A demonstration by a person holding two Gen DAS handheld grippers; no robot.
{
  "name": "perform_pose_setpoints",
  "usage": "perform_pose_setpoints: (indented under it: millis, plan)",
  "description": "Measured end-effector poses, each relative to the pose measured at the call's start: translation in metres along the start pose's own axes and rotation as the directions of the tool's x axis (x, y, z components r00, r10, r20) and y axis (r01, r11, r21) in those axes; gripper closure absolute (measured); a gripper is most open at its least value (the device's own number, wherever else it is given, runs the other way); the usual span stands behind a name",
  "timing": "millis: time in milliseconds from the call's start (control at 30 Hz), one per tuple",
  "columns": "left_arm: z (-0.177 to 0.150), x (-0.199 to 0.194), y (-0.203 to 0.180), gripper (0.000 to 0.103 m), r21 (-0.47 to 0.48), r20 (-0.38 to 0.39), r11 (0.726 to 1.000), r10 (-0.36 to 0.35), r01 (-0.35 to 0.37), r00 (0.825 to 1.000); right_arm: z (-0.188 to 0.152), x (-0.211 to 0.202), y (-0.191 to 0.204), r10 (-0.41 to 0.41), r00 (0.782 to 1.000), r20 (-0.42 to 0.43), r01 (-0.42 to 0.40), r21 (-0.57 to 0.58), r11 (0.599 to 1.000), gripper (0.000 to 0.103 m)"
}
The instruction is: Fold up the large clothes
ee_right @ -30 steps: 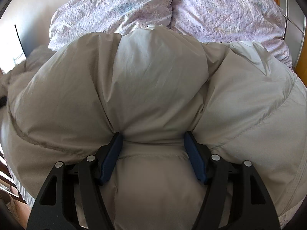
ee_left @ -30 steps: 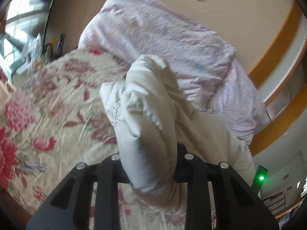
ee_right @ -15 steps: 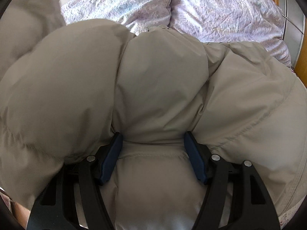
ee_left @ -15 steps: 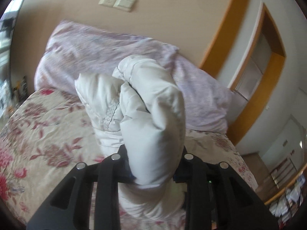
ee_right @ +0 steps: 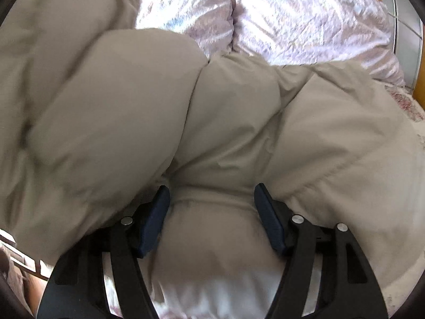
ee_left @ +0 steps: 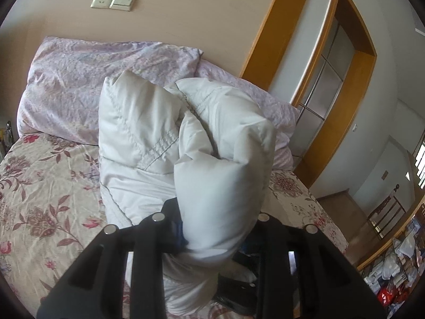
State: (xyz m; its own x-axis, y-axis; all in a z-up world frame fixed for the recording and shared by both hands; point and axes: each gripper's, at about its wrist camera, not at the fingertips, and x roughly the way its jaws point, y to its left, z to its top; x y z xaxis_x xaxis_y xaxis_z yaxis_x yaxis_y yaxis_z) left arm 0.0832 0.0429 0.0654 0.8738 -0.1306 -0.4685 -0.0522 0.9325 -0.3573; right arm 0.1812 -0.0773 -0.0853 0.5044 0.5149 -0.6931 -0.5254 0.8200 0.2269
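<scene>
Your left gripper (ee_left: 217,228) clamps its fingers on a bunched fold of the puffy off-white quilted down jacket (ee_left: 148,138), raised above the floral-sheeted bed (ee_left: 39,186) near the lilac pillows (ee_left: 79,79) at its head edge. Your right gripper (ee_right: 212,212) pinches a thick roll of it.

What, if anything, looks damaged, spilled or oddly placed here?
Nothing stands out. The puffy off-white quilted jacket is bunched, not flat, but it is mid-fold: the left gripper and right gripper each clamp a thick wad of it above the floral bedspread. No tear or stain shows.
</scene>
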Motion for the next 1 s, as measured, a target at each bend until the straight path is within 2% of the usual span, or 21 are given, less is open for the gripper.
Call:
perform_pose_setpoints:
  millis: [133, 300, 533, 733, 1000]
  plan:
    - [-0.002, 0.009, -0.015, 0.073, 0.018, -0.016, 1.0, -0.01, 0.01, 1.0, -0.008, -0.03, -0.016, -0.012, 0.999, 0.045, 0.012, -0.002, 1.0, 0.035]
    - [-0.008, 0.018, -0.042, 0.073, 0.04, -0.028, 0.999, -0.032, 0.033, 0.999, -0.014, -0.064, -0.041, -0.117, 0.986, 0.121, 0.119, -0.005, 0.993, 0.035]
    - [-0.016, 0.039, -0.074, 0.073, 0.068, -0.057, 0.995, -0.063, 0.066, 0.996, -0.026, -0.072, -0.089, -0.224, 0.967, 0.12, 0.218, 0.061, 0.974, 0.035]
    - [-0.029, 0.064, -0.104, 0.073, 0.108, -0.107, 0.989, -0.094, 0.106, 0.99, -0.035, -0.064, -0.099, -0.213, 0.971, 0.113, 0.205, 0.073, 0.976, 0.035]
    - [-0.049, 0.106, -0.139, 0.073, 0.139, -0.201, 0.979, -0.117, 0.147, 0.972, -0.045, -0.068, -0.108, -0.177, 0.975, 0.134, 0.162, 0.116, 0.98, 0.035]
